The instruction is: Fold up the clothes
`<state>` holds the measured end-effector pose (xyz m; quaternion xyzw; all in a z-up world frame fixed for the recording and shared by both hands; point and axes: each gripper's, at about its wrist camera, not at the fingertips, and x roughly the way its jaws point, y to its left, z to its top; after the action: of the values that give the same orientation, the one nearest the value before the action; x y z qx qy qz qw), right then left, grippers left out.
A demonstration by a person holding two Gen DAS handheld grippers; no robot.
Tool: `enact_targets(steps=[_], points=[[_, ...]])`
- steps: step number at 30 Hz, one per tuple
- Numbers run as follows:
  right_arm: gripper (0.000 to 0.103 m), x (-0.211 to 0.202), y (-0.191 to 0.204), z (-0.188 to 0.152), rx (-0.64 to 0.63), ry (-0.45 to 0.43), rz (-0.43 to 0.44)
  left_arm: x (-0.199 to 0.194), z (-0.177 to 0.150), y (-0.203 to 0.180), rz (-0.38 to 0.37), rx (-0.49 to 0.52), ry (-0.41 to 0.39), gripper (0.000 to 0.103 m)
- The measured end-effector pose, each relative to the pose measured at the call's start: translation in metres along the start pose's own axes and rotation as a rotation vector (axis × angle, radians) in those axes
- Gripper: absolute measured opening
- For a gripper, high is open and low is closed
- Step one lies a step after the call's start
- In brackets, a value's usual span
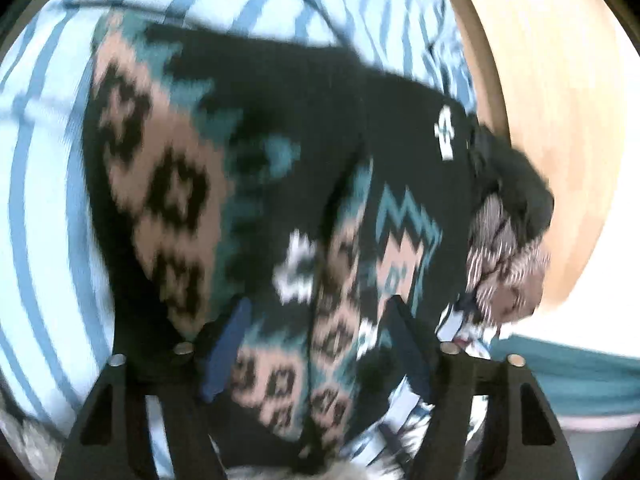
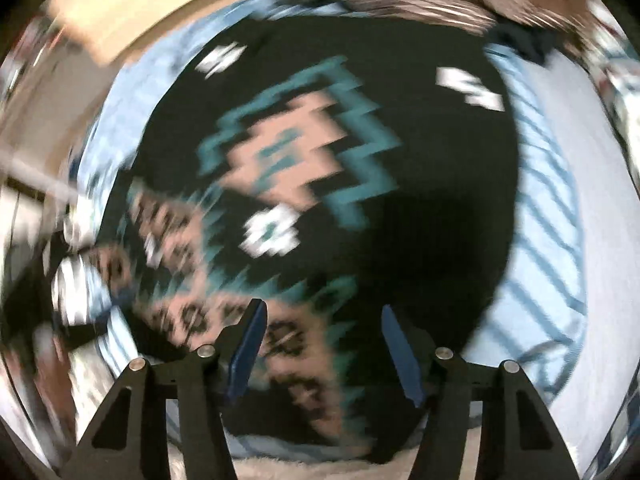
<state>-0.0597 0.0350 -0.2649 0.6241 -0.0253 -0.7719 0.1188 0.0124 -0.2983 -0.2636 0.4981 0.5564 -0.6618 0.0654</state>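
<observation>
The black knitted sweater with teal, pink and white patterning (image 1: 280, 168) lies spread over a blue-and-white striped sheet (image 1: 44, 200), flat for folding. The left tool (image 1: 316, 320) hangs just above it, fingers wide apart and empty; the right tool (image 2: 322, 328) likewise, both seemingly poised to pinch the near edge.

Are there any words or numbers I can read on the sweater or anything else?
None. The dark patterned sweater has only knitted shapes, including small white marks that are a pattern, not letters. The blue striped sheet under it has stripes only. Both views are motion-blurred, so any tiny print would be unreadable.
</observation>
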Motion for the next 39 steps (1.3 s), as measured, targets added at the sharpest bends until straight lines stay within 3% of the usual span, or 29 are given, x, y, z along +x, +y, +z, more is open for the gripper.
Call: enact_targets(steps=[2, 5, 8, 9, 10, 12, 14, 18, 23, 26, 27, 28, 29, 30, 34, 38, 39], points=[[0.064, 0.012, 0.024, -0.013, -0.080, 0.015, -0.034, 0.009, 0.010, -0.005, 0.007, -0.007, -0.017, 0.065], [0.064, 0.030, 0.044, -0.020, -0.144, 0.026, -0.089, 0.023, 0.017, -0.004, -0.001, 0.001, 0.022, 0.065], [0.063, 0.044, 0.047, -0.024, -0.173, 0.032, -0.165, 0.045, 0.013, -0.007, 0.011, 0.018, 0.057, 0.052], [0.062, 0.049, 0.046, -0.026, -0.181, 0.037, -0.187, 0.049, 0.013, -0.009, 0.013, 0.028, 0.058, 0.041], [0.059, 0.052, 0.043, -0.027, -0.178, 0.038, -0.195, 0.053, 0.013, -0.011, 0.015, 0.041, 0.059, 0.025], [0.048, 0.047, 0.035, -0.028, -0.137, 0.015, -0.173, 0.050, 0.011, -0.017, 0.004, 0.081, 0.048, 0.014], [0.024, 0.034, 0.027, -0.029, -0.081, -0.019, -0.132, 0.031, 0.005, -0.023, -0.029, 0.120, -0.008, 0.014], [0.015, 0.009, 0.022, -0.035, -0.072, -0.062, -0.106, -0.014, -0.013, -0.040, -0.138, 0.221, -0.140, 0.005], [0.014, -0.002, 0.030, -0.050, -0.127, -0.058, -0.096, -0.044, -0.030, -0.042, -0.237, 0.293, -0.217, 0.005], [0.018, 0.015, 0.032, -0.052, -0.136, -0.020, -0.096, -0.026, -0.024, -0.025, -0.149, 0.240, -0.194, 0.005], [0.019, 0.019, 0.032, -0.053, -0.124, -0.011, -0.088, -0.016, -0.019, -0.017, -0.149, 0.188, -0.152, 0.008], [0.026, 0.020, 0.032, -0.055, -0.108, -0.009, -0.075, -0.007, -0.013, -0.009, -0.146, 0.134, -0.109, 0.026], [0.036, 0.020, 0.031, -0.054, -0.093, -0.010, -0.057, 0.003, -0.008, -0.003, -0.133, 0.077, -0.068, 0.037], [0.038, 0.019, 0.031, -0.053, -0.083, -0.012, -0.049, 0.006, -0.005, 0.000, -0.127, 0.052, -0.068, 0.051], [0.039, 0.017, 0.027, -0.045, -0.069, -0.018, -0.061, 0.016, 0.005, -0.004, -0.081, 0.053, -0.092, 0.052], [0.042, 0.017, 0.020, -0.037, -0.032, -0.014, -0.047, 0.037, 0.017, -0.019, -0.060, 0.069, -0.058, 0.052], [0.043, 0.017, 0.019, -0.036, -0.022, -0.014, -0.048, 0.043, 0.020, -0.022, -0.053, 0.071, -0.057, 0.045]])
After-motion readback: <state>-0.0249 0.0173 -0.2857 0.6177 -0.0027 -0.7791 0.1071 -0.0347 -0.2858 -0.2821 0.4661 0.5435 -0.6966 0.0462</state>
